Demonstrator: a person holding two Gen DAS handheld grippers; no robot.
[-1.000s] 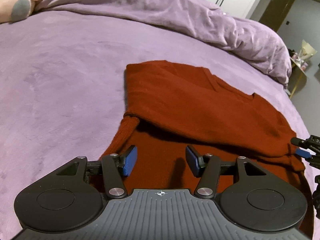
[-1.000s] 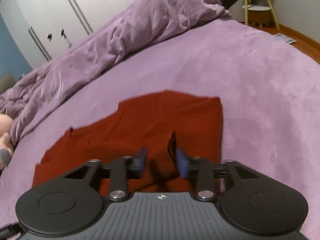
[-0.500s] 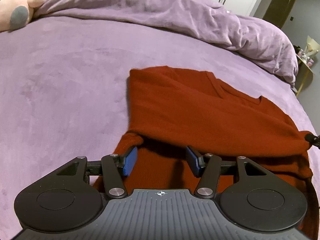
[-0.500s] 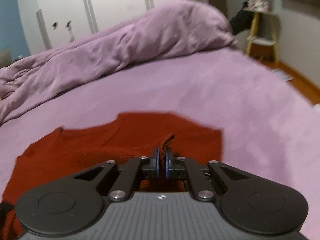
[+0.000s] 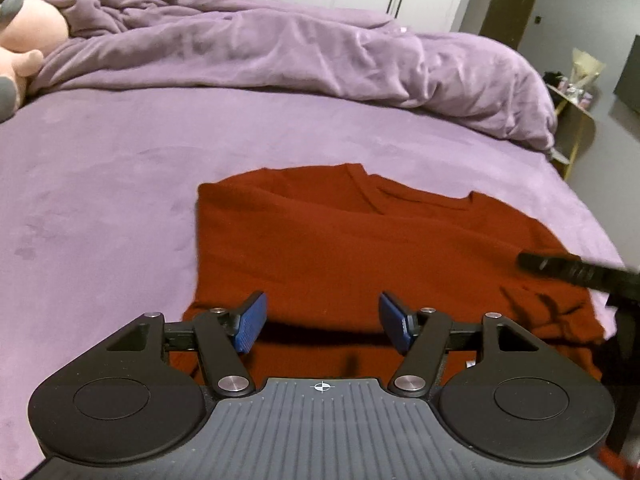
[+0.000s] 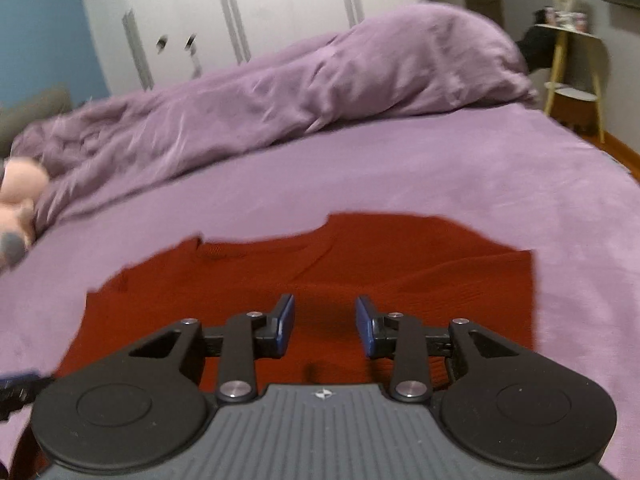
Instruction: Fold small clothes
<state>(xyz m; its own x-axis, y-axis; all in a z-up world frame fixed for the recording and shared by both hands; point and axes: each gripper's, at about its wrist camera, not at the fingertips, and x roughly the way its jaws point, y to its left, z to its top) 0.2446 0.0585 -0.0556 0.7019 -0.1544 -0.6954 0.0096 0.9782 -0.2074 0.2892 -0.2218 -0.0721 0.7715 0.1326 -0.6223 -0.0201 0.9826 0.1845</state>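
Note:
A rust-red knitted sweater [image 5: 360, 232] lies partly folded on the purple bed, V-neck at the far side; it also shows in the right wrist view [image 6: 320, 276]. My left gripper [image 5: 320, 322] is open and empty above the sweater's near edge. My right gripper [image 6: 324, 324] is open and empty above the near middle of the sweater. The right gripper's tip shows as a blurred black bar at the right edge of the left wrist view [image 5: 576, 270].
A rumpled purple duvet [image 5: 320, 52] lies across the far side of the bed. A pink plush toy [image 5: 24, 40] sits at the far left. A yellow side table [image 6: 576, 76] stands beyond the bed's right side. White wardrobe doors [image 6: 240, 20] are behind.
My right gripper shut on sweater cloth half a second ago and has now opened and let go. Both grippers have lifted and tilted up; the sweater lies flatter.

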